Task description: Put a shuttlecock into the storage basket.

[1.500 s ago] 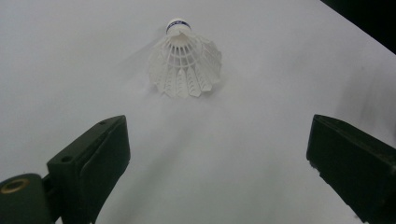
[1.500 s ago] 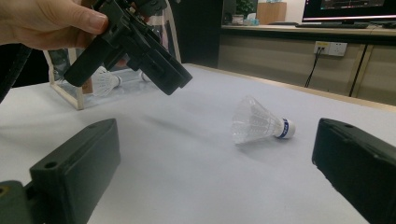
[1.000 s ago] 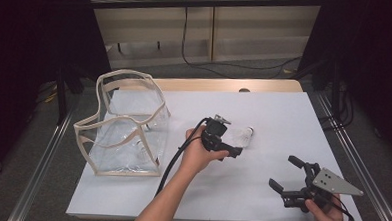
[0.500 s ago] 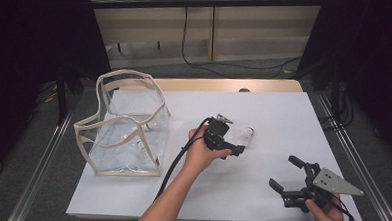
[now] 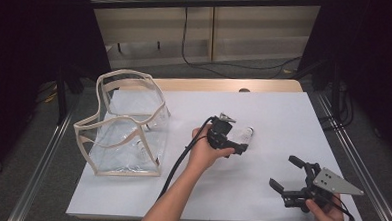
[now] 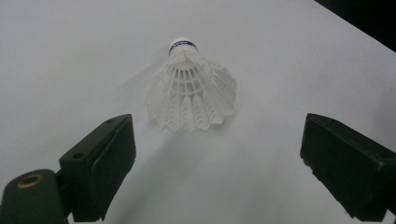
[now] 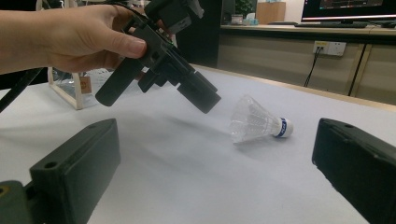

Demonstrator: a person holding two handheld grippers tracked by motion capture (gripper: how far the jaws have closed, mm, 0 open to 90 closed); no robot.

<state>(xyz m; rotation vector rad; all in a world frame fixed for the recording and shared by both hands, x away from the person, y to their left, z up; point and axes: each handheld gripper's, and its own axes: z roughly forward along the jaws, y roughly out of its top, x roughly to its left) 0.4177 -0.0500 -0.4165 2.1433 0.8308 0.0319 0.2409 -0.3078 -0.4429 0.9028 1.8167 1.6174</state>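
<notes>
One shuttlecock (image 6: 190,91) lies between the left gripper's (image 6: 217,163) wide-spread jaws.

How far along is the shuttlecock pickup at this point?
Early stage. Done: the left claw is open and lined up on the shuttlecock, which lies on its side on the white table. In hand: nothing gripped yet; the jaws stand apart, short of the skirt. Left: closing on it and lifting, perhaps toward the clear bag. The right claw waits open near the table's front edge.
</notes>
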